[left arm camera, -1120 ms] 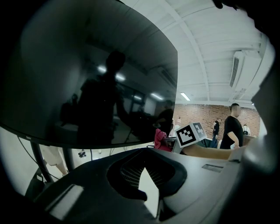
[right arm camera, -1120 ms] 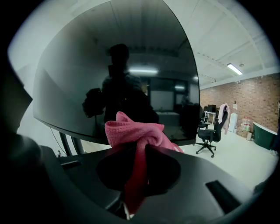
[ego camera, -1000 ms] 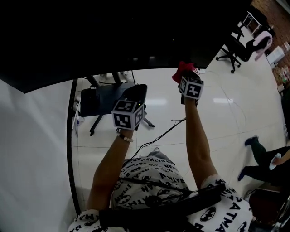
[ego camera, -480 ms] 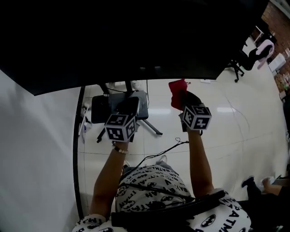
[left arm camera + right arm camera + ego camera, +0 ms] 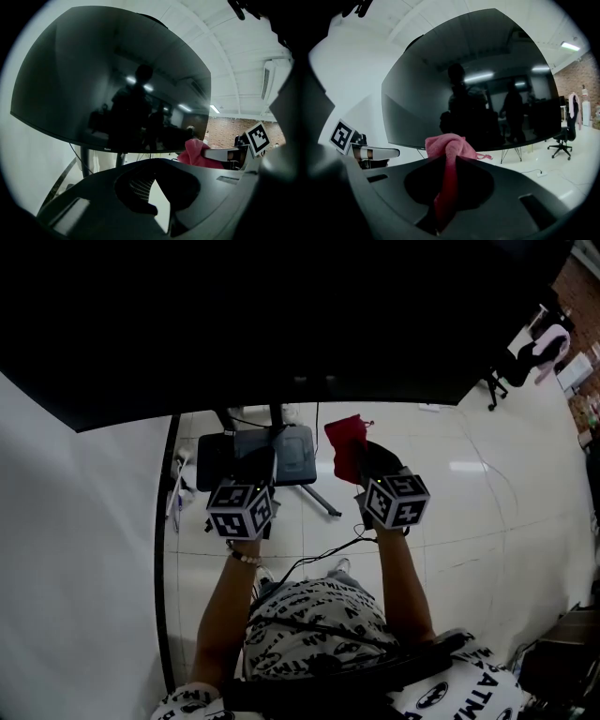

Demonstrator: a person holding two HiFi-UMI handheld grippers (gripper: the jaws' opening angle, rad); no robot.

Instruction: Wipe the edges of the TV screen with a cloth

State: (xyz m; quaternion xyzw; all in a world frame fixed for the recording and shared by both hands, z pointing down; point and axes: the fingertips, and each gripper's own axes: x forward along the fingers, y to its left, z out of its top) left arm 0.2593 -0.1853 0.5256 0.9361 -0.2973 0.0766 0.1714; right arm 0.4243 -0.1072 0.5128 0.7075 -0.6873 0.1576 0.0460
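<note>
We see the pink terry cloth (image 5: 445, 143), bunched and soft, pinched tight between the right gripper's (image 5: 449, 160) jaws at the lower centre of that view. It sits near the bottom edge of the glossy black TV screen (image 5: 487, 70). The left gripper (image 5: 155, 161) has its jaws closed together, holding nothing. In the middle of the head view, a flat dark stand base (image 5: 272, 451) rests on shiny white floor tiles (image 5: 469, 521).

White wall (image 5: 75, 596) ran along the left, glossy pale tiled floor (image 5: 469, 512) lay below, ceiling light strips (image 5: 572, 45) glowed overhead, black office chair (image 5: 563, 137) stood near a brick wall (image 5: 585, 70).
</note>
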